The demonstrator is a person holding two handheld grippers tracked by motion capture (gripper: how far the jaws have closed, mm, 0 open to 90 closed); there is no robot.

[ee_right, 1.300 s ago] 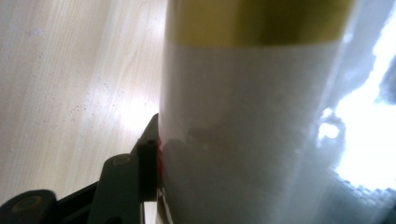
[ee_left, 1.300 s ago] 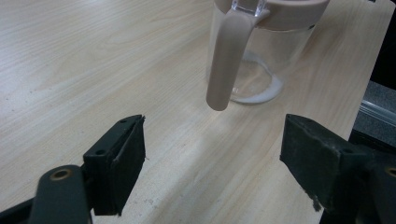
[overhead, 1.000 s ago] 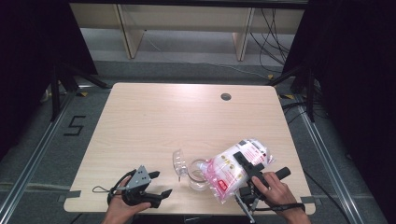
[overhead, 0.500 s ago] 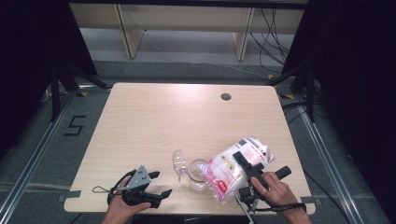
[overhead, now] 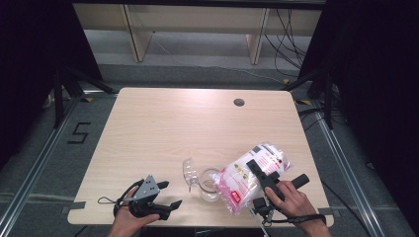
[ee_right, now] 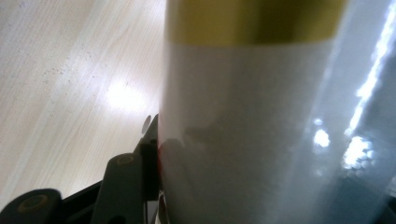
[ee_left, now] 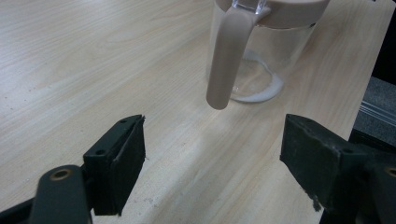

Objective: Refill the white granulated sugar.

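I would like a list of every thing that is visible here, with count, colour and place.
table: one, light wood, centre of the high view
jug: one, clear with beige handle, near front edge
lid: one, clear, left of jug
bag: one, clear plastic with white contents and pink print, tilted at jug mouth
left hand-held gripper: one, black, open, front left
right hand-held gripper: one, black, clamped on bag
hands: two, bottom edge
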